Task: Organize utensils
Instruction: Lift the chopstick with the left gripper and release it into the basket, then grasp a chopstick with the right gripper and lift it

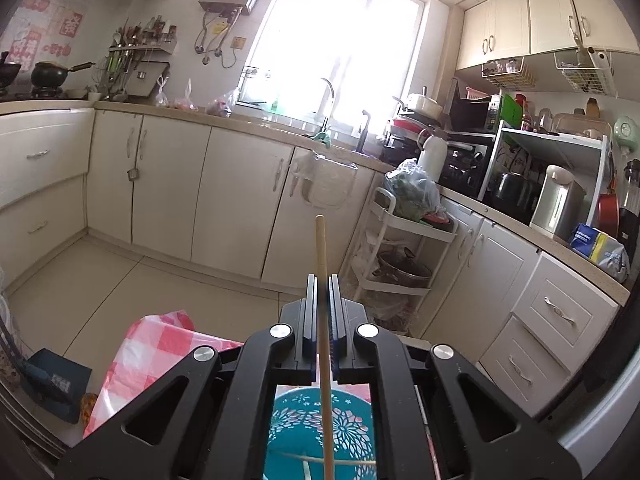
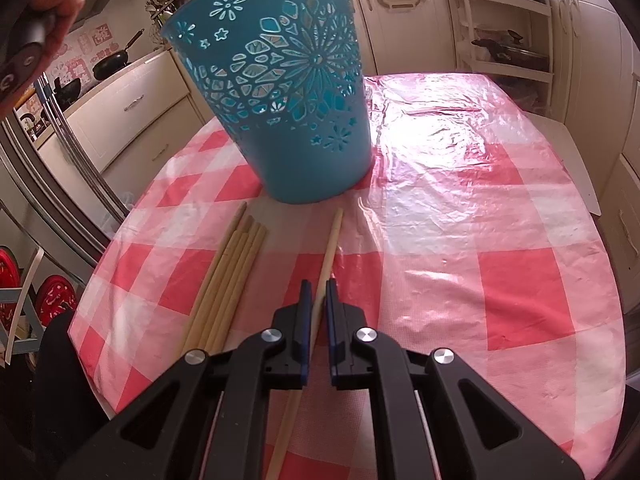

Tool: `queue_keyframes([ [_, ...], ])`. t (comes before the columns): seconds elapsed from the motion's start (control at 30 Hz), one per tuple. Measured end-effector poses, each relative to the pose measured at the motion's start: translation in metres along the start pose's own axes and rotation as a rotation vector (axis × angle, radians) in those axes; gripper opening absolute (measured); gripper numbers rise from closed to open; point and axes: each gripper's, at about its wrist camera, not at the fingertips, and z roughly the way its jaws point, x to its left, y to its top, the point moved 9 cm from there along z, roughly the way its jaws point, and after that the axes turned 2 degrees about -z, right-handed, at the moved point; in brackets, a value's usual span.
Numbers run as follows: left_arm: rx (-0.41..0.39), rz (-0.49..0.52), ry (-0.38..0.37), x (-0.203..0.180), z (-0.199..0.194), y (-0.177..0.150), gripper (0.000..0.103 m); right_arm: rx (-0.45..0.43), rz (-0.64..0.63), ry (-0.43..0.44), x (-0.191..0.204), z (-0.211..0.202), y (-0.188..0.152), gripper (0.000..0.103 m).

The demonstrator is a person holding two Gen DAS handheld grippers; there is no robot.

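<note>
My left gripper (image 1: 322,280) is shut on a wooden chopstick (image 1: 321,248) and holds it upright above the teal cut-out basket (image 1: 320,432), where other chopsticks lie inside. In the right wrist view the same teal basket (image 2: 280,92) stands on the red-and-white checked tablecloth (image 2: 460,280). My right gripper (image 2: 319,284) straddles a single chopstick (image 2: 330,240) lying on the cloth, jaws close around it with small gaps. A bundle of several chopsticks (image 2: 228,276) lies just left of it.
The table sits in a kitchen with cream cabinets (image 1: 240,192), a white trolley (image 1: 400,248) and a cluttered counter (image 1: 560,208). The person's hand with the left gripper handle (image 2: 40,12) shows at the top left of the right view.
</note>
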Motion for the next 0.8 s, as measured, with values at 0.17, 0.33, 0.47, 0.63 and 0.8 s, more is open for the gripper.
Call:
queue_keyframes([
  [0.17, 0.026, -0.008, 0.045, 0.011, 0.031, -0.022, 0.005, 0.002, 0.011, 0.012, -0.001, 0.000, 0.000, 0.007],
  [0.33, 0.071, 0.020, 0.074, 0.020, 0.043, -0.051, 0.005, 0.004, 0.016, 0.016, -0.002, 0.000, 0.001, 0.007],
  [0.47, 0.113, 0.070, 0.090, 0.020, 0.046, -0.065, 0.005, 0.003, 0.012, 0.016, -0.002, 0.000, 0.001, 0.008],
  [0.63, 0.178, 0.101, 0.109, 0.028, 0.032, -0.081, 0.030, 0.002, -0.003, 0.019, 0.001, 0.001, 0.001, 0.013],
  [0.8, 0.147, 0.093, 0.140, 0.048, -0.017, -0.077, 0.057, 0.016, 0.024, 0.057, 0.003, 0.000, 0.001, 0.022],
])
